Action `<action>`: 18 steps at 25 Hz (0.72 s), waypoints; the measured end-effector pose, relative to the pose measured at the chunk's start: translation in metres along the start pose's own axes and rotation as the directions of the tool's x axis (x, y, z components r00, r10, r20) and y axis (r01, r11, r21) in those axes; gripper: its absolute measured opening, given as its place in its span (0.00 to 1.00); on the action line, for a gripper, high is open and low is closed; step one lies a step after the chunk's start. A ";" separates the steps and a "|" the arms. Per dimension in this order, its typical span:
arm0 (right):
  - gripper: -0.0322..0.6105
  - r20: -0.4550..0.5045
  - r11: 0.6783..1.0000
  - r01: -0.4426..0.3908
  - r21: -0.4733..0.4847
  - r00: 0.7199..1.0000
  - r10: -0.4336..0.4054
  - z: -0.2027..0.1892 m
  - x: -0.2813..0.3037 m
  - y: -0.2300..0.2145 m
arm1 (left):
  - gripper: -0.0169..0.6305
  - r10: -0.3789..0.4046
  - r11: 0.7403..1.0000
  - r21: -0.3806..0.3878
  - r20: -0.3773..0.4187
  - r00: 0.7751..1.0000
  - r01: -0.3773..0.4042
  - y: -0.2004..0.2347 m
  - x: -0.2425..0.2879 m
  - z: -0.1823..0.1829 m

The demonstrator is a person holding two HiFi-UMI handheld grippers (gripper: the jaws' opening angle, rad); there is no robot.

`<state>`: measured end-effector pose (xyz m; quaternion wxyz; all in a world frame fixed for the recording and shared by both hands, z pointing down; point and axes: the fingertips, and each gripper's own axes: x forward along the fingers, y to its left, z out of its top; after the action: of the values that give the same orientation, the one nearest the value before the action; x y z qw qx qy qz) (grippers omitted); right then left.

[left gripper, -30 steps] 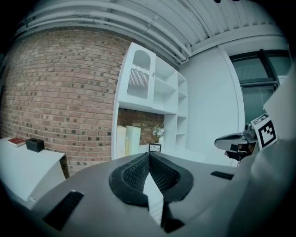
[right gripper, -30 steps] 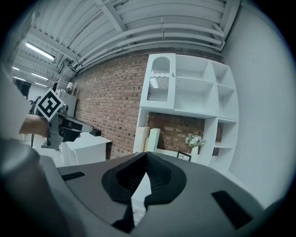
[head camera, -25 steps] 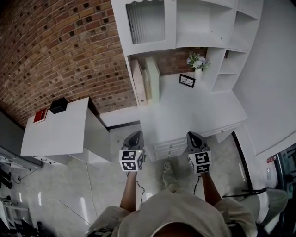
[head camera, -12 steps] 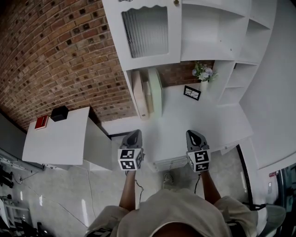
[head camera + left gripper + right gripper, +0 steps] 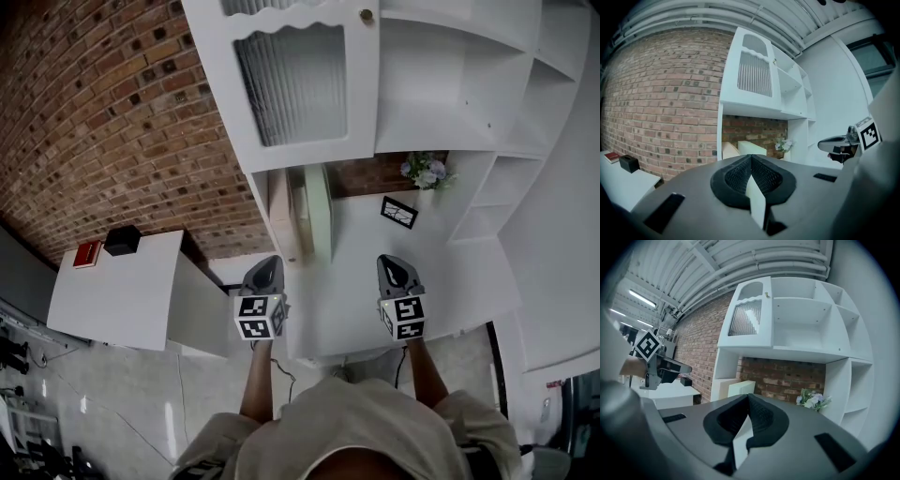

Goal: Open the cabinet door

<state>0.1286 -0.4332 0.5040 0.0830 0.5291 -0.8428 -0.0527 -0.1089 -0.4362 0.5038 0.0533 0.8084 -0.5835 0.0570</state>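
Overhead, the head view shows the cabinet door [image 5: 291, 84] apparently shut, high on the white wall unit [image 5: 450, 94], with a small knob [image 5: 367, 15] at its right edge. The left gripper [image 5: 265, 270] and right gripper [image 5: 394, 267] hover well below it. Left gripper view: jaws closed together, nothing between them. Right gripper view: jaws likewise closed and empty, door ahead and above. Judgement: a light, rigid, hinged panel whose ribbed pane is probably fragile. Take hold at the knob.

- Cabinet door [image 5: 291, 84], ahead of the left gripper [image 5: 266, 270], is showing white, with a ribbed grey panel.
- Brick wall [image 5: 112, 122], left of it, is showing red-brown with dark mottling.
- Flowers [image 5: 427, 172], ahead of the right gripper [image 5: 394, 268], are showing pale purple.
- Both grippers are wearing black-and-white square markers.
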 end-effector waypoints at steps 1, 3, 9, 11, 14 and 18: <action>0.07 0.005 1.000 -0.004 -0.001 1.000 0.004 0.002 0.008 -0.004 | 0.07 0.004 1.000 0.000 0.003 1.000 -0.004 0.002 0.006 0.002; 0.07 0.013 1.000 -0.014 -0.004 1.000 0.014 0.005 0.021 -0.010 | 0.07 0.011 1.000 -0.002 0.004 1.000 -0.011 0.004 0.017 0.004; 0.07 -0.005 0.999 -0.051 0.002 0.999 0.051 -0.001 0.050 -0.018 | 0.07 0.044 0.999 -0.020 -0.022 0.999 -0.044 0.014 0.035 -0.001; 0.07 -0.013 0.998 -0.056 0.009 0.998 0.056 -0.007 0.054 -0.017 | 0.07 0.051 0.998 -0.023 -0.031 0.998 -0.052 0.017 0.037 -0.005; 0.07 -0.022 0.998 -0.051 0.021 0.998 0.052 -0.014 0.055 -0.019 | 0.07 0.051 0.998 -0.019 -0.039 0.998 -0.052 0.017 0.039 -0.008; 0.07 -0.035 0.999 -0.039 0.025 0.999 0.040 -0.022 0.056 -0.020 | 0.07 0.042 0.999 -0.021 -0.050 0.998 -0.043 0.019 0.044 -0.013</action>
<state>0.1265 -0.4926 0.5267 0.0926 0.5143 -0.8520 -0.0316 -0.1134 -0.4818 0.5242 0.0755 0.7936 -0.5995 0.0714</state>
